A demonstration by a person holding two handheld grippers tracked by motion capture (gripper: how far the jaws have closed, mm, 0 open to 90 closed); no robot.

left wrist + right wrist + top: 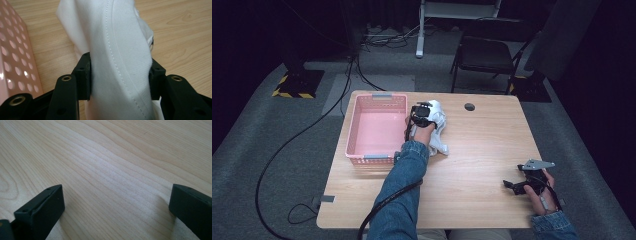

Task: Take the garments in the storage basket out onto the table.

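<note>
A white cloth [438, 125] lies bunched on the wooden table [482, 150], just right of a pink perforated basket [374, 131]. My left gripper [422, 111] is over the cloth's far part and is shut on a thick stitched fold of it. In the left gripper view the white cloth [120, 65] is pinched between both black pads, with the pink basket [15, 65] at the left edge. My right gripper [512, 185] rests near the table's front right corner; in the right gripper view its jaws stand wide apart over bare wood, the right gripper [116, 200] open and holding nothing.
A round cable hole [469, 106] sits in the table near its far edge. Beyond the table stand a black folding chair [487, 55] and a white desk leg [420, 30], with cables on the grey floor. A black cable [387, 200] trails from my left forearm.
</note>
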